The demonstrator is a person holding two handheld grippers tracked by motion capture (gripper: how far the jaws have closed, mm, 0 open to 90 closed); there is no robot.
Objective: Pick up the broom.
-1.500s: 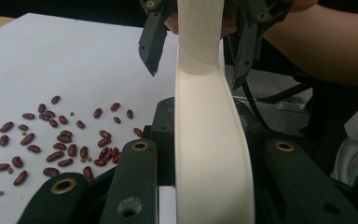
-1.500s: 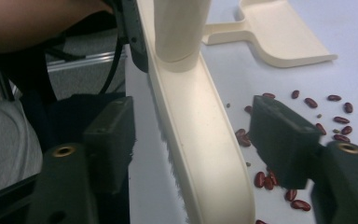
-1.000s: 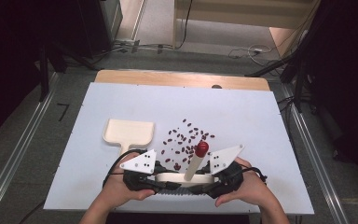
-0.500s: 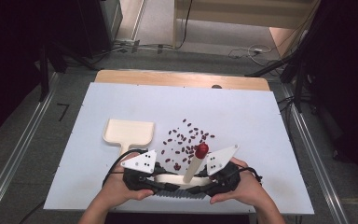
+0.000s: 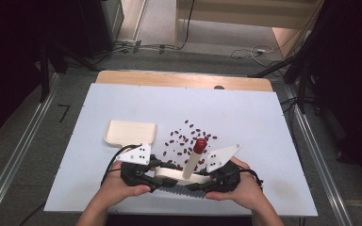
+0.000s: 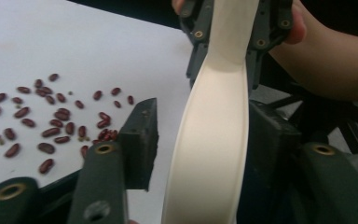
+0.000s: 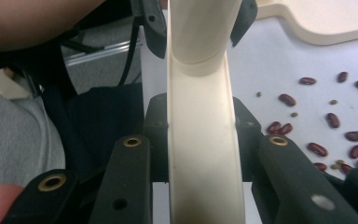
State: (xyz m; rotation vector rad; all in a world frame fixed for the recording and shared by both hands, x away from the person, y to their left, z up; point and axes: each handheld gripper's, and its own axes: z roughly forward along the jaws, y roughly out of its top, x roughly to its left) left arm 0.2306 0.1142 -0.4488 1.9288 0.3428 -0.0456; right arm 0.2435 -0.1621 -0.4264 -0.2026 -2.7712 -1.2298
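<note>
Even overhead light falls on the pale blue rectangular table top (image 5: 245, 113), while the surrounding floor sinks into darkness. The gripper views look soft: near black jaws blur, perhaps from close focus, shadows faint.

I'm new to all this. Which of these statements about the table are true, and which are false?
1. Red beans lie scattered on the white table. True.
2. The cream dustpan is full of beans. False: it looks empty, and the beans lie on the table beside it.
3. The brush has a handle with a red tip. True.
4. The dustpan sits at the table's far right edge. False: it lies left of the beans.
</note>
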